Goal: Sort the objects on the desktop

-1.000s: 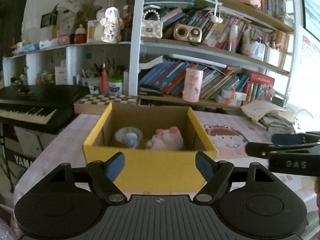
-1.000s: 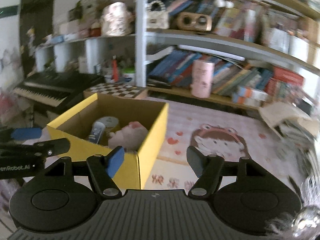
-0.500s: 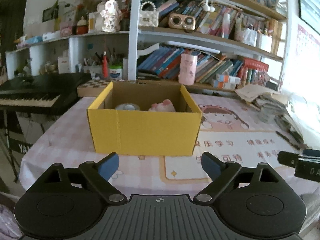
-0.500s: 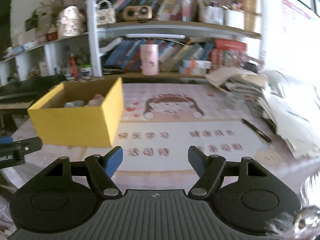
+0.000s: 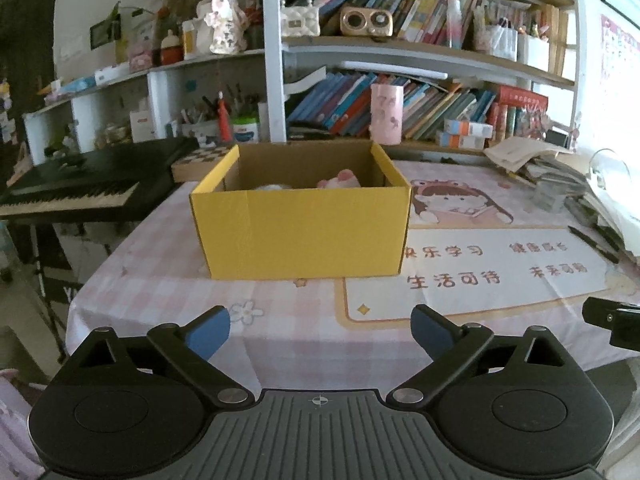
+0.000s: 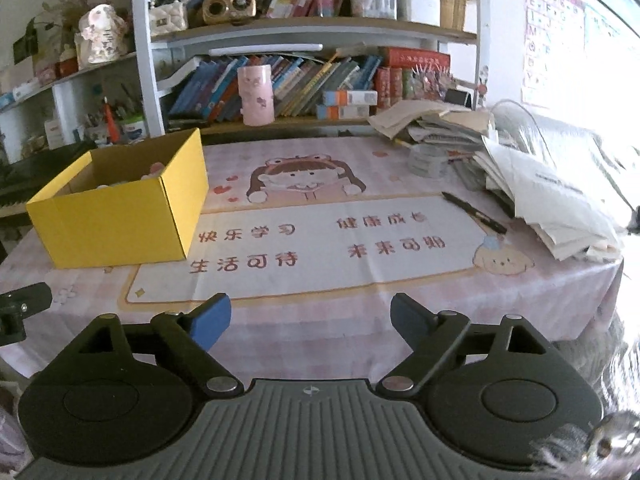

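A: On the worktop [image 5: 160,288], left view: yellow box [image 5: 300,232] now farther off than a second ago, pink plush toy [image 5: 340,179] inside. Left tool [image 5: 320,330] opening, nothing between.

B: Right view: right tool [image 6: 310,318] also opening, empty, pulled back. Black pen [image 6: 474,212] lies loose by the papers [image 6: 552,200], probably next.

Open yellow box [image 5: 302,232] on table, pink plush [image 5: 340,179] inside
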### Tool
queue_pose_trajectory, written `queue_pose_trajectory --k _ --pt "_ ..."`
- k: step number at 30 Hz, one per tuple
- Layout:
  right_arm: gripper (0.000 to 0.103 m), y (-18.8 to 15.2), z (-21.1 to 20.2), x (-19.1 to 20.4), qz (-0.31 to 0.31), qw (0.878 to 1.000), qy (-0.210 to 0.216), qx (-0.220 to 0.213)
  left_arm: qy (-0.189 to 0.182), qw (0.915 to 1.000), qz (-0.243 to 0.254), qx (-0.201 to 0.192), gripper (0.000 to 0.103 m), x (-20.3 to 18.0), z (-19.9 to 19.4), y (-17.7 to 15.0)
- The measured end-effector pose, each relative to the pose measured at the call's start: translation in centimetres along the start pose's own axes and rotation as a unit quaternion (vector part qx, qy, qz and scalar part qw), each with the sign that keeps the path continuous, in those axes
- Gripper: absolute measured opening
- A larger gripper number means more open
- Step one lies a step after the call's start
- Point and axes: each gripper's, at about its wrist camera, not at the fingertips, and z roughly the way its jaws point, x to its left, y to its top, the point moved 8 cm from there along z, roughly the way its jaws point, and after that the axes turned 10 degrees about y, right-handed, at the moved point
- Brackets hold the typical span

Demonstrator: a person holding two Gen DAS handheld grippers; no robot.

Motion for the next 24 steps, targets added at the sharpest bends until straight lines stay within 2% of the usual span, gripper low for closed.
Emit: queue_pose_trajectory --k 17,24 --pt "0.092 0.04 -0.04 0.14 -0.005 1.0 0.009 0.01 0.005 0.9997 -0.014 0.017 0.102 0.36 -0.01 -0.41" --pt "0.098 0.0 -0.08 0.14 -0.006 1.0 0.008 0.011 0.004 0.9998 -0.011 0.018 0.102 0.02 0.0 -0.44"
